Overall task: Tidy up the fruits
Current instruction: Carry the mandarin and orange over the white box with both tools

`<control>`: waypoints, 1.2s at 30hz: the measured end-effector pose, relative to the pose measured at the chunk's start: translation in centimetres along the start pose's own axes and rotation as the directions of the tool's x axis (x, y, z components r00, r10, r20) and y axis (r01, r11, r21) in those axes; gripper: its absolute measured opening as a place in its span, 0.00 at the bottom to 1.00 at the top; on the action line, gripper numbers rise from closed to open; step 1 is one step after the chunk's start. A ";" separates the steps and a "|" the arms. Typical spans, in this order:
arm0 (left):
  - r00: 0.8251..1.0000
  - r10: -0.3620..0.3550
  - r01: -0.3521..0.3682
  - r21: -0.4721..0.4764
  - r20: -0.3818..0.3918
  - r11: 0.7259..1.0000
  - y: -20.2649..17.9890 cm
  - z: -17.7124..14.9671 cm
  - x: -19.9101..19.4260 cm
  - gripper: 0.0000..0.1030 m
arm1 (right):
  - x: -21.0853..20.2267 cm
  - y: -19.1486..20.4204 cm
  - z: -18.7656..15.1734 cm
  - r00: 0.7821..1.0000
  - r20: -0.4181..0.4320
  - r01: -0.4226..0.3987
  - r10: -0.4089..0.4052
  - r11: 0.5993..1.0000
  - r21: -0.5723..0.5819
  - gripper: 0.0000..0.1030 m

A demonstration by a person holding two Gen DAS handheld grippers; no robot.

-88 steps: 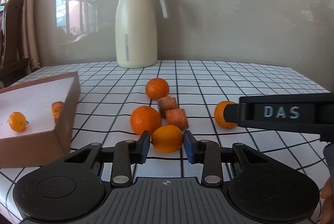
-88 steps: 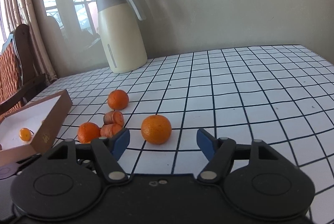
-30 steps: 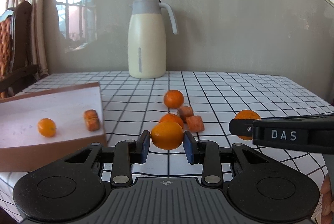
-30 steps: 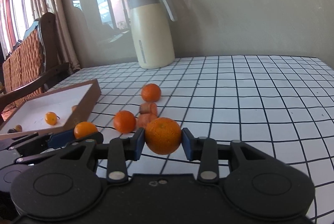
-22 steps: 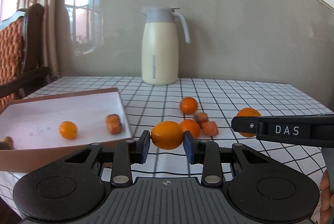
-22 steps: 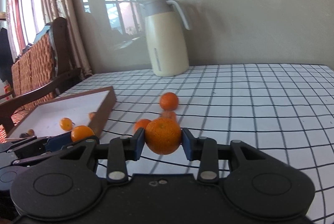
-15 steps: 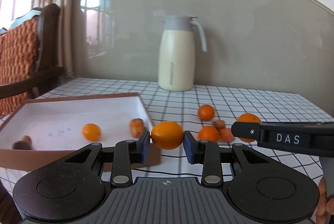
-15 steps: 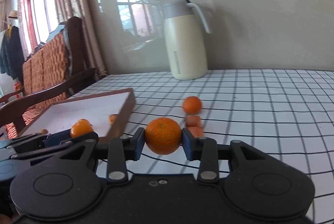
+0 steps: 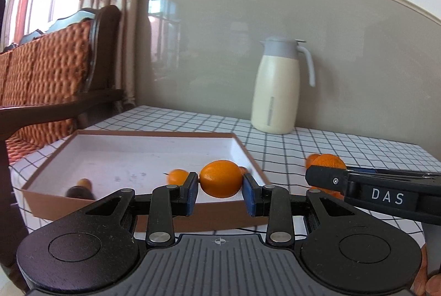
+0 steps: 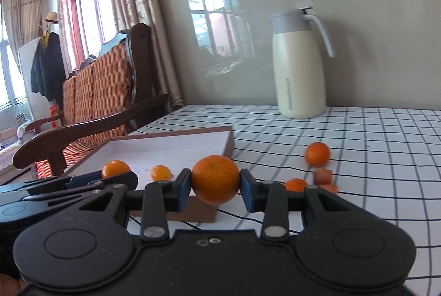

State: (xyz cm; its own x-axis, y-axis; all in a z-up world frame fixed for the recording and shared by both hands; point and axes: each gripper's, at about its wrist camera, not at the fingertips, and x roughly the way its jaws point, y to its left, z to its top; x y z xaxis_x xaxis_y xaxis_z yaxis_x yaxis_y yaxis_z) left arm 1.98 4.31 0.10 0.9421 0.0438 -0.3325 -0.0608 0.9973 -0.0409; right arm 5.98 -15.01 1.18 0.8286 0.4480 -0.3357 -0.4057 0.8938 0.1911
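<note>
The left gripper (image 9: 220, 192) is clamped on a smooth oval orange fruit (image 9: 220, 178), its blue pads pressed to both sides, held above the near edge of the shallow brown box (image 9: 234, 209) with a white floor. The right gripper (image 10: 215, 192) is clamped on a rounder, dimpled mandarin (image 10: 215, 179), held just off the box's near right corner in the right wrist view. Inside the box lie a small orange kumquat (image 9: 176, 176) and a blurred brownish piece (image 9: 82, 183) near the front wall; another piece behind the held fruit is mostly hidden. On the checked tablecloth (image 10: 372, 158) to the right of the box sit 2 more mandarins (image 10: 317, 154), the nearer one (image 10: 295, 184) partly behind the right gripper, with 2 reddish-orange chunks (image 10: 323, 175) between and beside them. A cream thermos jug (image 9: 277, 86) with a grey lid stands at the table's far side by the wall, and a wooden woven-back chair (image 10: 104, 92) stands left of the table.
</note>
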 end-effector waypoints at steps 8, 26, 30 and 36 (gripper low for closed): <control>0.998 0.061 -0.060 -0.030 0.018 0.998 2.7 0.1 -0.2 0.34 | 1.4 1.7 0.2 0.999 0.026 -0.029 0.030 0.999 -0.020 0.29; 0.980 0.195 -0.192 -0.085 0.027 0.978 8.0 0.6 0.8 0.34 | 4.2 4.2 0.8 0.998 0.048 -0.042 0.043 0.999 -0.032 0.29; 0.976 0.218 -0.214 -0.093 0.029 0.972 9.0 1.0 1.3 0.34 | 4.7 4.5 0.7 0.998 0.049 -0.037 0.038 0.999 -0.028 0.29; 0.971 0.240 -0.237 -0.104 0.020 0.966 10.1 1.0 1.9 0.34 | 5.9 4.9 0.8 0.999 0.043 -0.031 0.031 0.999 -0.017 0.29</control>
State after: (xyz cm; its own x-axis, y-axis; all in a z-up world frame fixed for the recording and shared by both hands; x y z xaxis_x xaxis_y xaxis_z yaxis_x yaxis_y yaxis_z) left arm 3.52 14.53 0.00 0.9062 0.2832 -0.3141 -0.3164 0.9468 -0.0591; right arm 9.25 -8.03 0.88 0.8312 0.4744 -0.2898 -0.4374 0.8798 0.1859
